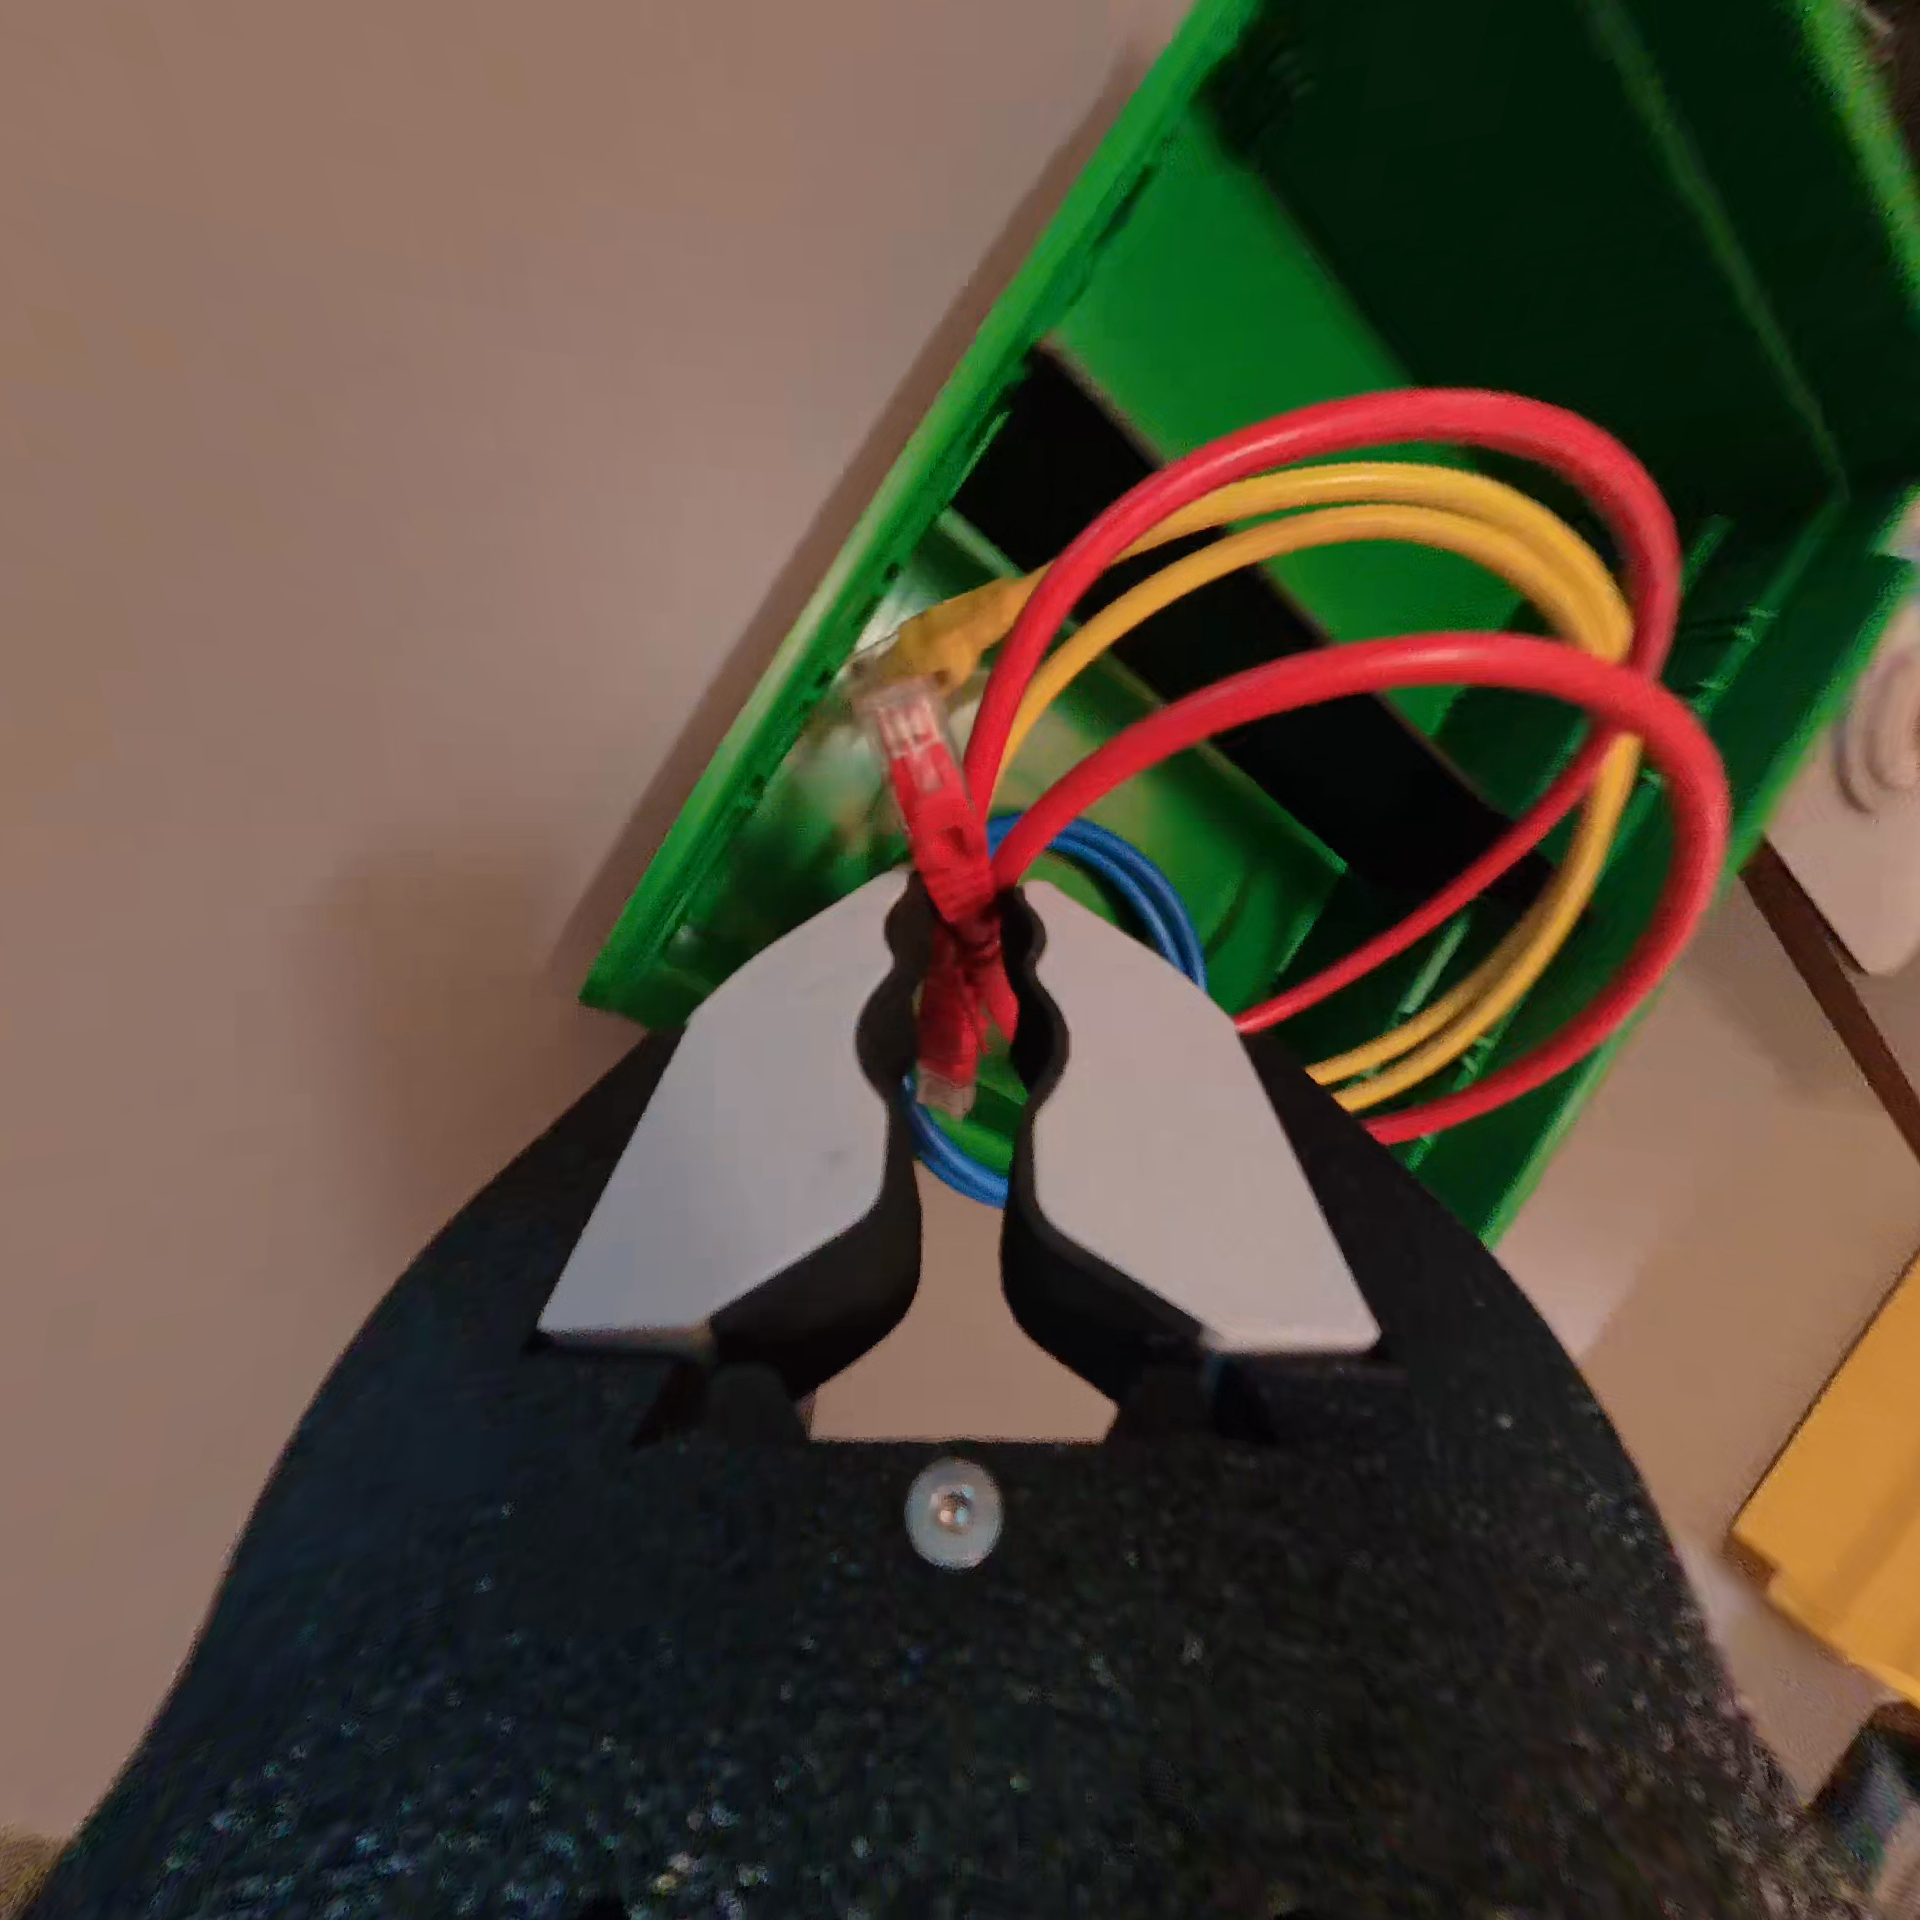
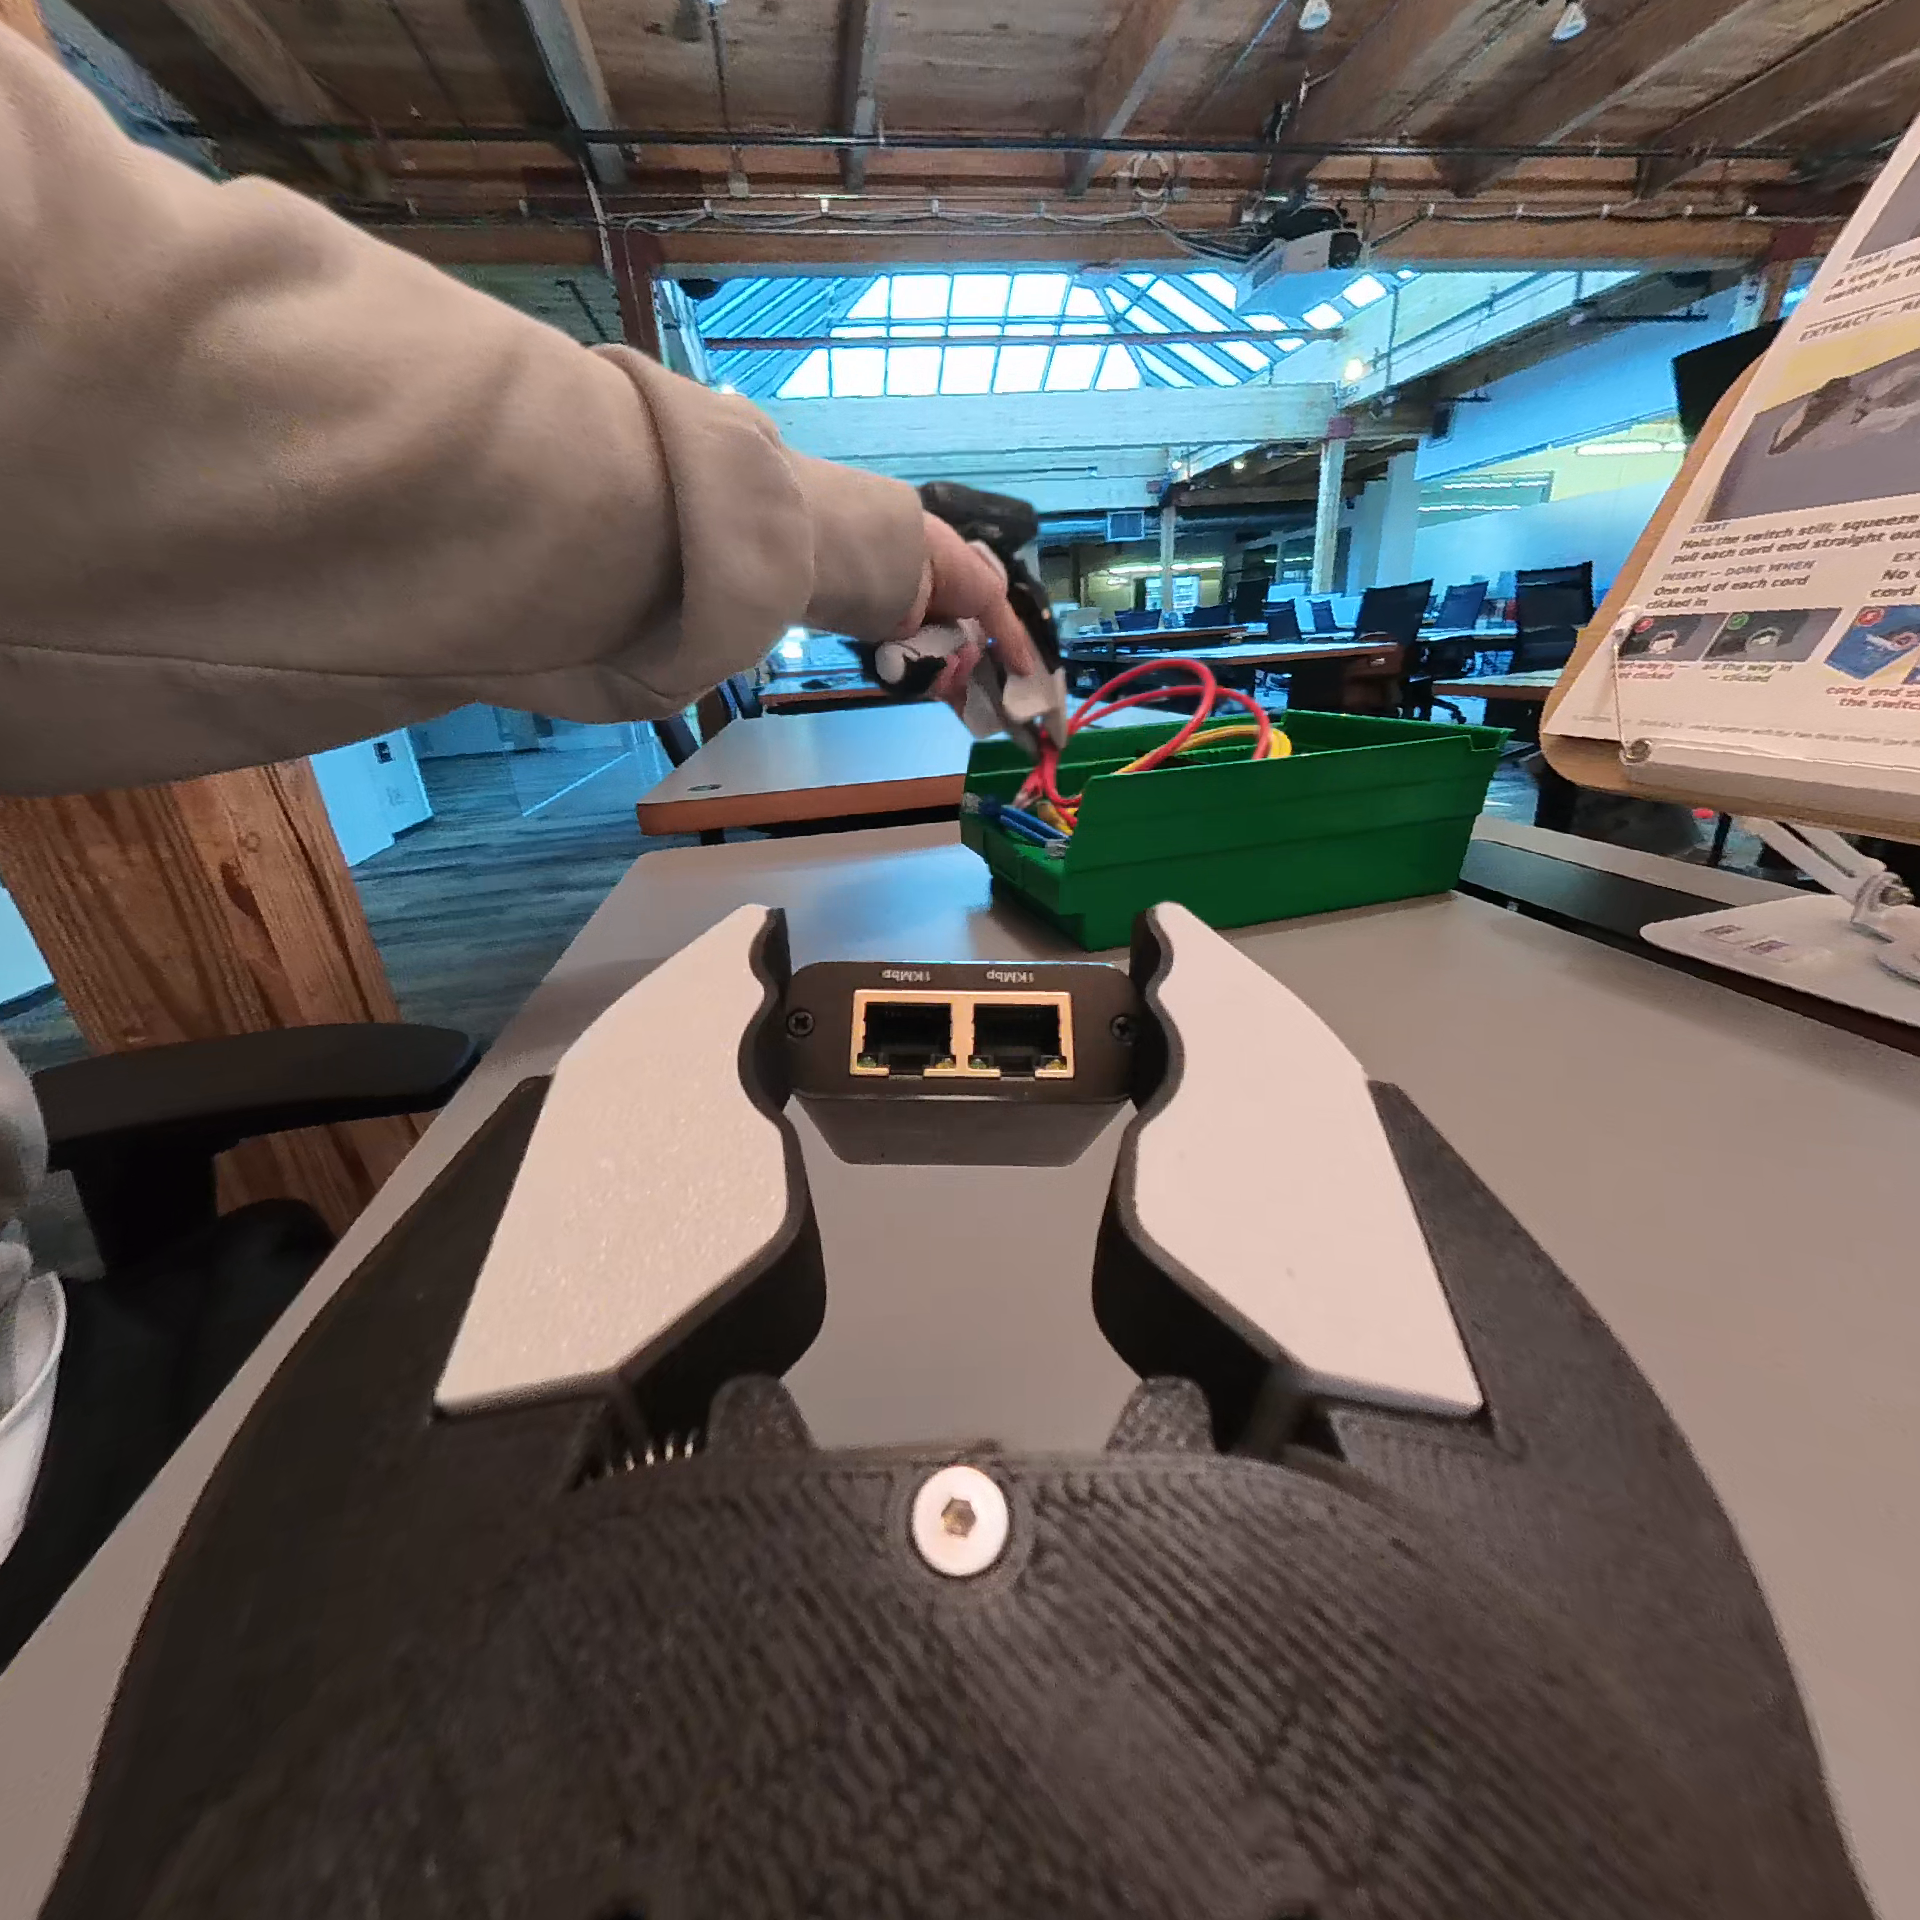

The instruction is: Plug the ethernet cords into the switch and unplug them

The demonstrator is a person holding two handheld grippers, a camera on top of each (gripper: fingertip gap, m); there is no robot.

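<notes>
Left tongs are seen nearly closed, pinched on the red cord just behind its plug, over the green bin. Yellow cord and blue cord are looped in the bin beside it. Right tongs are held partly open, clamped on the black switch by its sides, above the grey table. Both ports are faced toward the camera, unfilled. The bin is set beyond the switch, well apart.

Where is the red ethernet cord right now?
The red cord is pinched in the left gripper, looping above the green bin that holds the yellow cord and blue cord.
</notes>
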